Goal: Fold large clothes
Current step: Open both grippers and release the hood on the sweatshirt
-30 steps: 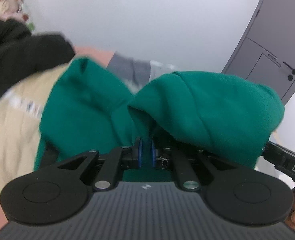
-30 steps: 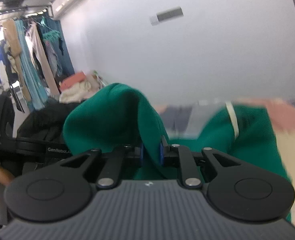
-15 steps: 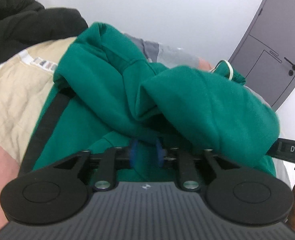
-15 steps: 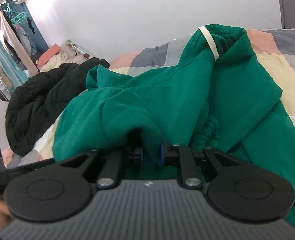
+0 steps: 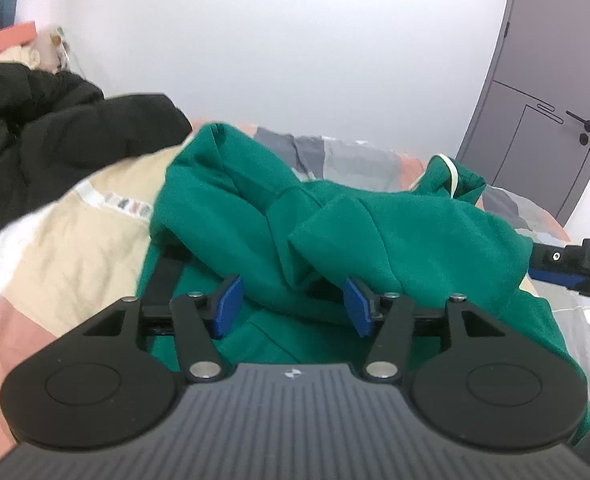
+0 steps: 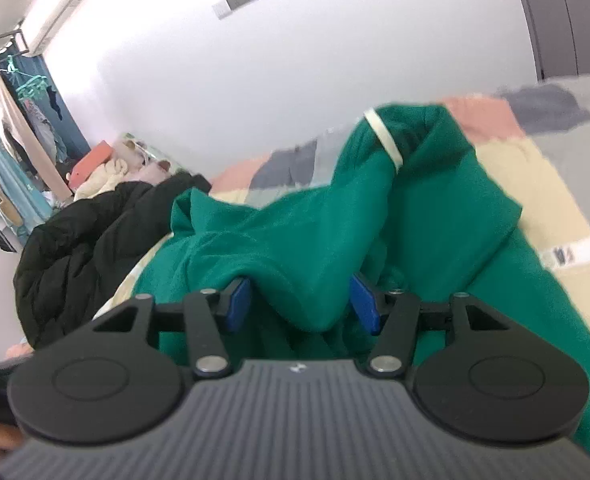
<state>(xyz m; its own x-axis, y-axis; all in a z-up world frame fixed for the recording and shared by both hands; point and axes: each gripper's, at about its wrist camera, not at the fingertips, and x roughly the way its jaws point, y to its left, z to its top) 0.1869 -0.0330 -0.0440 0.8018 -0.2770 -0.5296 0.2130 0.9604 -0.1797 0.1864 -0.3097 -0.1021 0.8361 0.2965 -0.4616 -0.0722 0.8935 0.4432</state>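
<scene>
The left gripper [image 5: 293, 304] has its two blue pads [image 5: 226, 307] spread wide apart. A fold of the green hoodie [image 5: 375, 236] lies in the space between them, but the pads do not press it. The right gripper [image 6: 301, 306] is spread wide in the same way. A hanging lump of the green hoodie [image 6: 315, 248] sits between its blue pads [image 6: 239, 304]; whether the cloth touches them, I cannot tell.

The hoodie lies in a loose heap on the bed [image 5: 75, 248], not flat. One sleeve or edge stands up at the far left side of the heap. A pale cord [image 6: 383, 142] crosses the raised part at the far end, near the hood. In the left view, a piece of the other gripper [image 5: 575, 268] shows at the right edge, just beside the green cloth.

The bed cover has patches of cream, pink and grey. A black jacket [image 6: 87, 240] lies bunched on the bed just beside the hoodie, on its left side. Behind the bed is a white wall [image 5: 295, 60]. A grey door [image 5: 543, 120] with a dark handle stands at the right. In the right view, clothes hang on a rack [image 6: 11, 120] at the far left.
</scene>
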